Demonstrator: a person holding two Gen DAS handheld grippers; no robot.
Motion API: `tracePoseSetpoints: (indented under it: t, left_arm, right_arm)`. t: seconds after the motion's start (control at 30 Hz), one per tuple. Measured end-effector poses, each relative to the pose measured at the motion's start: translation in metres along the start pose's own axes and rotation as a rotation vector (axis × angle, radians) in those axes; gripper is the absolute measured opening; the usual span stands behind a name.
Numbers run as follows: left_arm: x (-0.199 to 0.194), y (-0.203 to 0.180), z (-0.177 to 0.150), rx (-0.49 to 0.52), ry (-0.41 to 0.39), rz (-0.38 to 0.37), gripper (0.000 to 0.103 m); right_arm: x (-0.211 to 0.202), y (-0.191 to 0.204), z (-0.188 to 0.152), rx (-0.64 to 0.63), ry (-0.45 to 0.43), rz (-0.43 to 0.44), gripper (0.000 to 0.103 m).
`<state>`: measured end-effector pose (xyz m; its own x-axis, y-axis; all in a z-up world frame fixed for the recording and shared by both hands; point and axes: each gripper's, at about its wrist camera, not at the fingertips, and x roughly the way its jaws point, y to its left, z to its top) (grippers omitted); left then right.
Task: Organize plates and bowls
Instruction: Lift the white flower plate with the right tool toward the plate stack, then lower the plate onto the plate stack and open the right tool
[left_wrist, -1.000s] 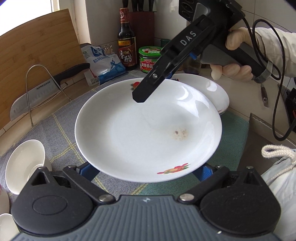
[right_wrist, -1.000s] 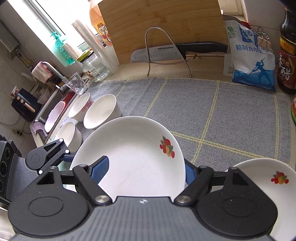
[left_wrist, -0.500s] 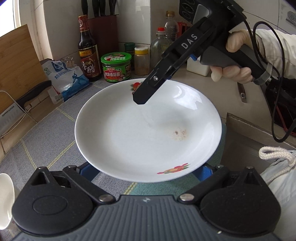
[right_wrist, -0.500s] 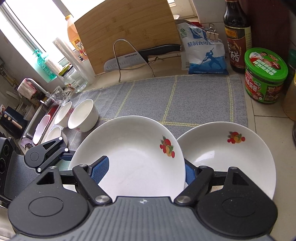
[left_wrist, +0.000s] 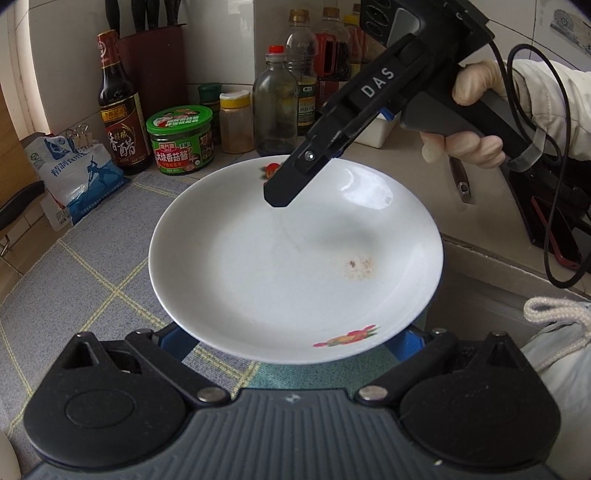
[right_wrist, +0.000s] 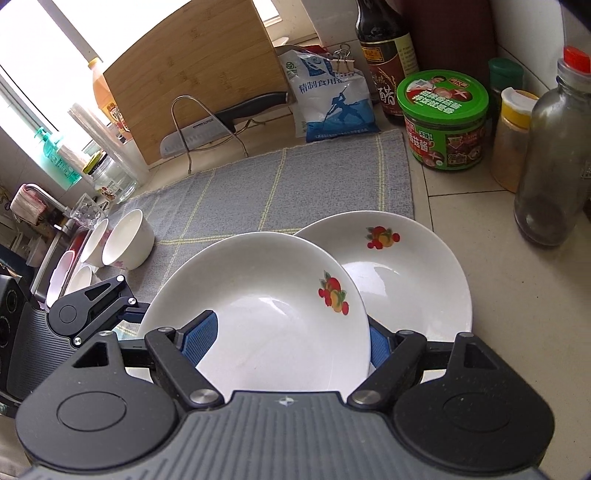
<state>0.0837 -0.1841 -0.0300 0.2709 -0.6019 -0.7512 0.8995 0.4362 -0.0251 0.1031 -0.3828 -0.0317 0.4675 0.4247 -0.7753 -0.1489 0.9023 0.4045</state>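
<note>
the grey checked mat (right_wrist: 295, 184) covers the counter, with white bowls (right_wrist: 127, 240) at its far left edge by the sink. a white fruit-printed plate (left_wrist: 280, 273) is carried above the mat's right end, clamped from opposite rims by the left gripper (left_wrist: 291, 343) and the right gripper (right_wrist: 291, 339), blue pads pressed on it. just beyond, a second fruit-printed plate (right_wrist: 406, 266) rests on the counter, partly overlapped. a green-lidded sauce jar (right_wrist: 445, 122) stands behind.
</note>
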Motion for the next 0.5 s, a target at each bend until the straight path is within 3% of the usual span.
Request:
tracePoseSetpoints:
  t: [0.5]
  left_arm:
    - [0.018,0.007,0.005,-0.014,0.019,-0.016,0.102]
  right_arm:
    - [0.009,-0.020,0.004,0.013,0.015,-0.011,0.086]
